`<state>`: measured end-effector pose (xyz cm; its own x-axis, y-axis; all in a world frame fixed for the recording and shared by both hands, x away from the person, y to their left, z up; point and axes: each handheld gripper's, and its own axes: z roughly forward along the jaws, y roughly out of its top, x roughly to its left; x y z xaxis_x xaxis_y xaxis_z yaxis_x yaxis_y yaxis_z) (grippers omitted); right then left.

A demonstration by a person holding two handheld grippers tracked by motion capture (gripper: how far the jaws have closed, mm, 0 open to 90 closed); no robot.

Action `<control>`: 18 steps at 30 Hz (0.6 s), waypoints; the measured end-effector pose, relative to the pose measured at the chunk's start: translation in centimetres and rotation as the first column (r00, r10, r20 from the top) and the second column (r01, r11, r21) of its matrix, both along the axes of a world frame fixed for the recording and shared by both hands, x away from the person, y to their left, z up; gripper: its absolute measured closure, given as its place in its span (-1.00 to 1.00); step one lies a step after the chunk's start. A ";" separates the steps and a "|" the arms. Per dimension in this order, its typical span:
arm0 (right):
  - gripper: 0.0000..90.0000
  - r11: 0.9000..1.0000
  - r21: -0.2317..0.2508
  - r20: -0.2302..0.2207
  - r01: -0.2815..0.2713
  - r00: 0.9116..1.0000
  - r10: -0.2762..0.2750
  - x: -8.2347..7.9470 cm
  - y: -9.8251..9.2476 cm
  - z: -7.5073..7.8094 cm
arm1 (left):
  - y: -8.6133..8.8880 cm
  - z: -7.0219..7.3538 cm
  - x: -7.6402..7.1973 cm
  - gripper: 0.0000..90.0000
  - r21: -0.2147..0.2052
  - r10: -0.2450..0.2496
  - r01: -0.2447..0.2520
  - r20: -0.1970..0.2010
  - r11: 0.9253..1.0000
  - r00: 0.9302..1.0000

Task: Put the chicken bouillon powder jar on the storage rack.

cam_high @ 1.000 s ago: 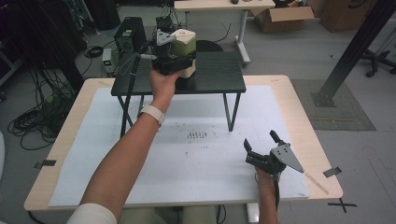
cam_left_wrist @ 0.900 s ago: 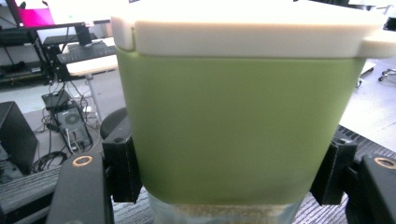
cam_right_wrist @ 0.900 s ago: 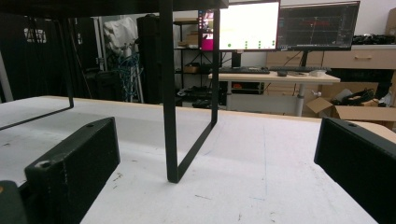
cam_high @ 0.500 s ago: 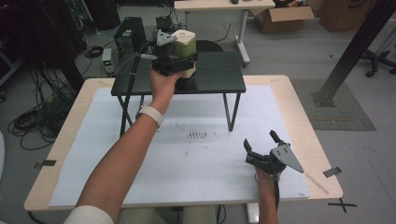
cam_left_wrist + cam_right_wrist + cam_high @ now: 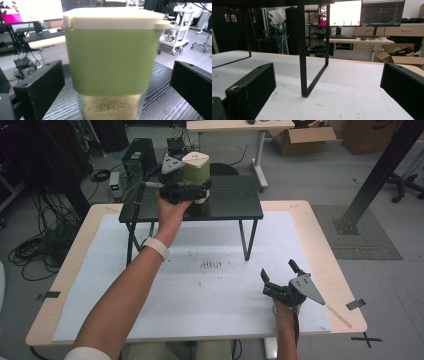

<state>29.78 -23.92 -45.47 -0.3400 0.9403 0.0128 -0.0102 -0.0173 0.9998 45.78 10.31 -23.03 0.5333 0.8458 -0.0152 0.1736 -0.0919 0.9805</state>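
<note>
On the black riser shelf (image 5: 235, 202) at twelve o'clock, the left gripper (image 5: 192, 195) has just spread its jaws, freeing the green-sleeved grain canister (image 5: 110, 57) to stand between them.

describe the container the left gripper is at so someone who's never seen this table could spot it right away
Find the black raised shelf standing at the far side of the white-covered table. The container sits on its top, between the open jaws of the left gripper. It has a pale green body, a cream lid and a clear base showing small pale grains.
</note>
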 end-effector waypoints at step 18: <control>-1.00 1.000 -0.003 -0.002 0.000 1.000 0.000 0.1 0.0 0.0 | 1.0 0.6 -4.5 -0.99 0.002 -0.030 0.030 0.118 1.000 0.993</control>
